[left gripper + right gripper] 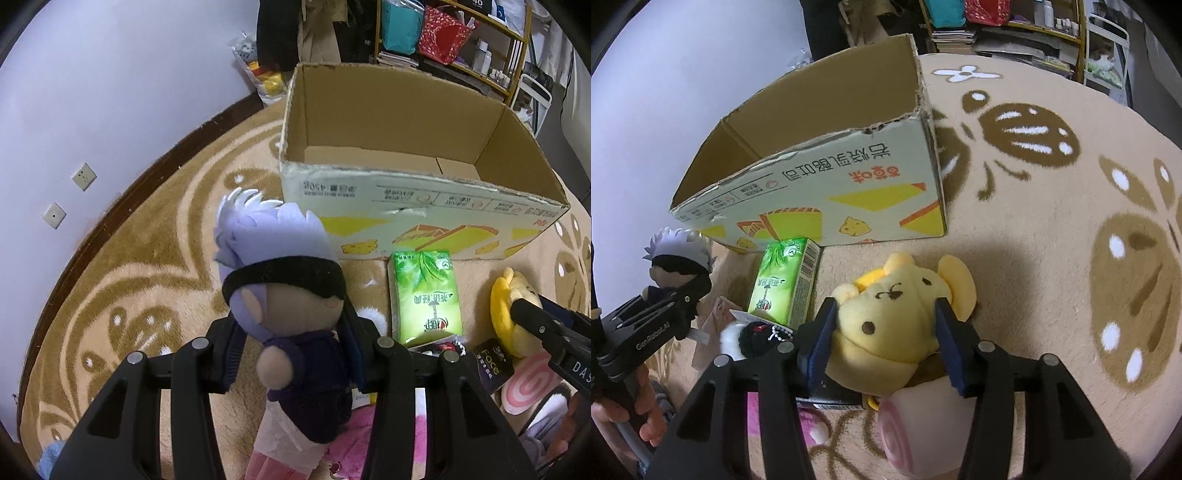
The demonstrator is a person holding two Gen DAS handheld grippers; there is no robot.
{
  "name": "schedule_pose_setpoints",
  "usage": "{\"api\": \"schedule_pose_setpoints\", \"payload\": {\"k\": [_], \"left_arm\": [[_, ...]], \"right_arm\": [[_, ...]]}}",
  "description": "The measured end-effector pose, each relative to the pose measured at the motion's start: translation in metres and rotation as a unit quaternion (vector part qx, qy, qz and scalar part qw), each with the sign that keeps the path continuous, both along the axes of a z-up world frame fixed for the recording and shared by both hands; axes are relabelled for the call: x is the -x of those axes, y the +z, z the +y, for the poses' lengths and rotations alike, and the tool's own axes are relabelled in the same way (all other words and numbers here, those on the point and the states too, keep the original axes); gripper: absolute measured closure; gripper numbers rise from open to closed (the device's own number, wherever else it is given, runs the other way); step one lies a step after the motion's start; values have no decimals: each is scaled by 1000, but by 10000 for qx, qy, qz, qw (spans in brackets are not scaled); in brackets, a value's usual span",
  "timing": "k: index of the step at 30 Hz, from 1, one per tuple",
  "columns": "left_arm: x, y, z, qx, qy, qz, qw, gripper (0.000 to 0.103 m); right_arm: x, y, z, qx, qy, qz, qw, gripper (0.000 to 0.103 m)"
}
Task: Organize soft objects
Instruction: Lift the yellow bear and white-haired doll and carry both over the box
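Left gripper (295, 332) clamped on blindfolded plush doll (295, 317). Right gripper (884, 332) clamped on yellow dog plush (886, 317). Open cardboard box (406, 206) just ahead of both.

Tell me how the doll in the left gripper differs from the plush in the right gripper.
The doll is a human figure with lilac hair, a black blindfold and dark top; the plush is an all-yellow animal head with round ears. The doll is tall and slim; the plush is squat and round. Both are soft toys clamped between gripper fingers, near the open box.
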State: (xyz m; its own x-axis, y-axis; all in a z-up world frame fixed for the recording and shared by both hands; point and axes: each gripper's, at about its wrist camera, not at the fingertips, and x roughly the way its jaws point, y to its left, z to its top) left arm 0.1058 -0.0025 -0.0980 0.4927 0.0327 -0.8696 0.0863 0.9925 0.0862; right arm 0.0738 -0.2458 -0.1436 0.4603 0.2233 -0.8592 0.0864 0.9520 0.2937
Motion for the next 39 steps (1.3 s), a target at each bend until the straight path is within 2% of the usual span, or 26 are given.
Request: {"api": "schedule_pose_setpoints", "payload": {"k": [7, 15, 21, 25, 39], "left_arm": [[5, 12, 4, -64, 33, -235, 9997, 59], [23, 48, 12, 23, 57, -791, 9968, 59], [41, 85, 5, -221, -62, -1467, 9889, 59], [40, 102, -1, -366, -199, -1776, 9832, 59], [-3, 126, -7, -336, -260, -2046, 9779, 59]], "right_arm": [[2, 17, -3, -54, -43, -338, 9994, 50], [13, 51, 2, -127, 110, -811, 9966, 50], [23, 85, 8, -241, 179, -1300, 9911, 50], [18, 109, 15, -187, 316, -1624, 9860, 50], [-11, 150, 27, 52, 613, -2094, 9759, 49]]}}
